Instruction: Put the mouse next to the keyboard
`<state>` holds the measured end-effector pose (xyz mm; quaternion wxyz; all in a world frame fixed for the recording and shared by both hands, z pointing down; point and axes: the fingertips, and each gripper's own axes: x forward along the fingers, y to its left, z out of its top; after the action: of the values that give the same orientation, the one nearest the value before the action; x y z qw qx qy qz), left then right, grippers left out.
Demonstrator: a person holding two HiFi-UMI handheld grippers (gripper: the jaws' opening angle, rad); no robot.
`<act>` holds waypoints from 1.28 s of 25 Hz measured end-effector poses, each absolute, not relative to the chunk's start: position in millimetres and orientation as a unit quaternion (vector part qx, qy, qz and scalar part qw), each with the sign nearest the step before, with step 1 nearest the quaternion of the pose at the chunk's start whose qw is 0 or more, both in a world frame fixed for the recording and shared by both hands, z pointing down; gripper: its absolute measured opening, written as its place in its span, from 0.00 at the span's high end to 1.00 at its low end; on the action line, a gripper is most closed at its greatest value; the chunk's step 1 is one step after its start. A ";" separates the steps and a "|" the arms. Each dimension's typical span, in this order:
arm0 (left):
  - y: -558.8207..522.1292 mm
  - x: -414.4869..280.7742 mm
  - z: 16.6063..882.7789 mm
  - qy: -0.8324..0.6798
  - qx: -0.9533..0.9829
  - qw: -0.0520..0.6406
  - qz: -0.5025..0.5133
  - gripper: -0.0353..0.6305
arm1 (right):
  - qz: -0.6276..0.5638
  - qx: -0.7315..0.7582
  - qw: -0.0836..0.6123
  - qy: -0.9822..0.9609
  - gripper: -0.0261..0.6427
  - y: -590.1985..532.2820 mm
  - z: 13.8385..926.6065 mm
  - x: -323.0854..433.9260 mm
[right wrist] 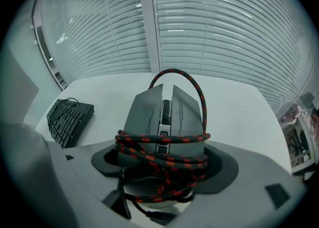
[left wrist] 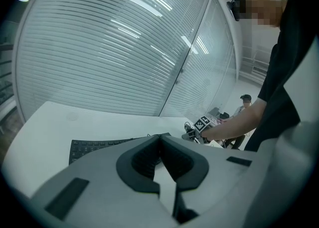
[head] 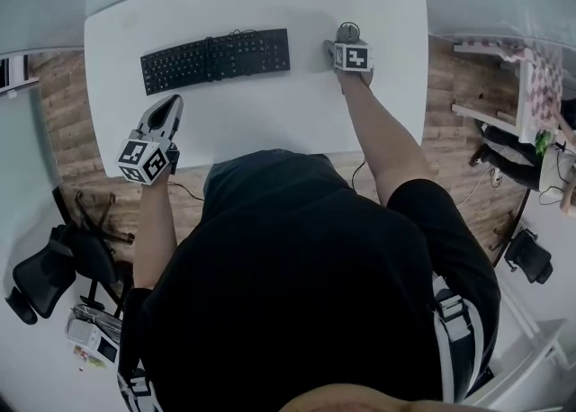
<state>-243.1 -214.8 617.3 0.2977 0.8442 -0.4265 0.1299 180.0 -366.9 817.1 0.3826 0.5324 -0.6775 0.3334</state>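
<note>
A grey mouse [right wrist: 164,117] wrapped in its red-and-black braided cable sits between the pads of my right gripper [right wrist: 164,162], which is shut on it. From the head view this mouse [head: 347,29] and right gripper [head: 345,41] are at the far right of the white table [head: 270,113], a short gap right of the black keyboard [head: 216,59]. Whether the mouse touches the table I cannot tell. My left gripper [head: 171,104] hangs over the front left of the table, shut and holding nothing. Its view shows the shut left gripper [left wrist: 160,140] before the keyboard [left wrist: 94,148].
A glass wall with blinds runs behind the table. The keyboard's cable trails off its back edge. On the wooden floor, black office chairs [head: 45,275] stand at the left, and another table [head: 531,86] stands at the right. A distant person [left wrist: 244,103] sits past the table.
</note>
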 end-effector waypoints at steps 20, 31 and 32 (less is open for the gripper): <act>-208.0 -231.4 621.3 -0.416 0.845 0.308 0.132 0.91 | 0.338 0.520 0.386 -0.683 0.38 -368.3 818.1 179.5; -208.0 -226.8 622.4 -0.411 0.847 0.310 0.134 0.91 | 0.341 0.516 0.381 -0.687 0.38 -363.9 816.2 179.3; -207.8 -226.5 622.1 -0.410 0.848 0.309 0.134 0.91 | 0.340 0.517 0.378 -0.689 0.38 -363.8 814.7 178.3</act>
<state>-226.5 -207.8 622.1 0.3092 0.8475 -0.4101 0.1340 178.3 -363.8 814.7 0.3776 0.5170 -0.6887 0.3404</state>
